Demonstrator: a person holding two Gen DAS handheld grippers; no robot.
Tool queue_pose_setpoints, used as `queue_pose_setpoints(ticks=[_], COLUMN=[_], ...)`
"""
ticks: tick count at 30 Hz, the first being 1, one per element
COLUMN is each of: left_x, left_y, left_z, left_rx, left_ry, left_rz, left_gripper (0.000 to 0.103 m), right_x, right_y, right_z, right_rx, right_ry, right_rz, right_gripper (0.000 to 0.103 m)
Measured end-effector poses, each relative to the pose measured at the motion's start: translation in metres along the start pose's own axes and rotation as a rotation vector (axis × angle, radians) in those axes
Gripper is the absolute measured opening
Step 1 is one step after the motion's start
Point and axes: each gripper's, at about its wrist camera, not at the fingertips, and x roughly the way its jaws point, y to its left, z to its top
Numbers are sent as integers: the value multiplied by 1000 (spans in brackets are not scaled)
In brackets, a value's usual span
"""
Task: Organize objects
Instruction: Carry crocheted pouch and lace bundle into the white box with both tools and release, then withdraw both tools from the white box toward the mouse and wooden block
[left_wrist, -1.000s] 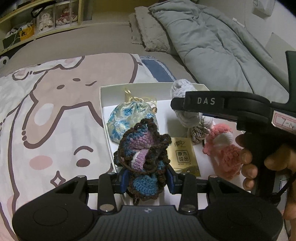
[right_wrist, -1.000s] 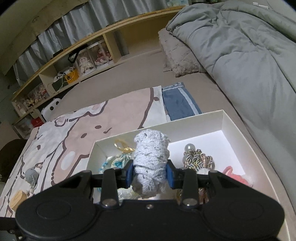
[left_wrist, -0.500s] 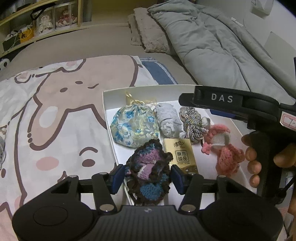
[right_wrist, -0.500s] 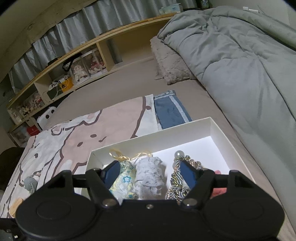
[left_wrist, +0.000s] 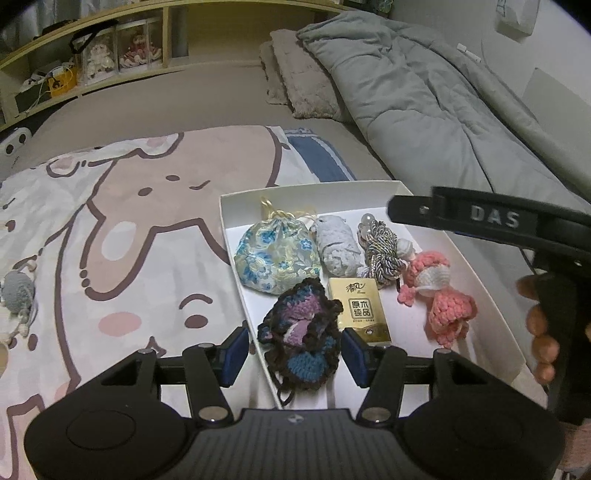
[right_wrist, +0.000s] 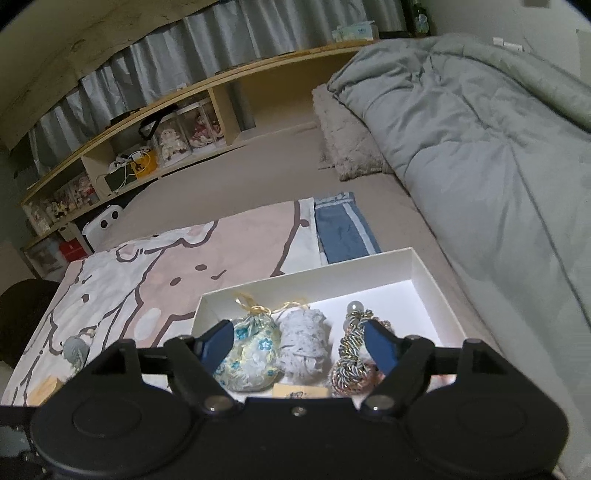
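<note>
My left tongs (left_wrist: 291, 354) are released, the dark crochet piece (left_wrist: 301, 341) loose at the white box (left_wrist: 476, 269) near edge. Right tongs (right_wrist: 299, 345) opening, the grey knit (right_wrist: 303, 345) lies mid-box. Lift straight; avoid snagging yarn.

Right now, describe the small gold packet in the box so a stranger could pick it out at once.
Find the white box lying on the cartoon-print blanket on the bed. In the left wrist view the gold packet lies flat in the near row, between the dark crocheted piece and the pink crocheted doll. It is the only flat, shiny rectangle with printed characters; everything around it is soft yarn, cord or fabric.
</note>
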Motion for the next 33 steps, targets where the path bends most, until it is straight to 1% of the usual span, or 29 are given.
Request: queue_pose_setpoints(ticks=[10,13,15,19,24,29,33], left_x=[-31,-40,-44,-52,-60,-65,-69], left_y=[13,18,22,32,47,60,66], left_z=[-10,-14,-16,-23,-33,-42,-48], left_rx=[-5,-4,-5,-14,-29,-47,-52], left_ry=[-28,-38,-42,-45,-46,-49,-65], left_rz=[15,19,21,28,38,40,30], left_gripper=[62,68,70,76,82,91,98], right_x=[-44,-55,-62,-74,-85,-94,-96], right_y=[11,14,16,19,23,27,31], right_z=[-6,-14,-22,-39,-54,-66,-76], right_rx=[-44,-54,-58,-57,-60,-59,-89], right_ry=[-10,-10,-5,4,12,17,20], right_rz=[-45,-51,-56,-67,-88,-101,-117], right_gripper=[80,82,82,83,84,86,91])
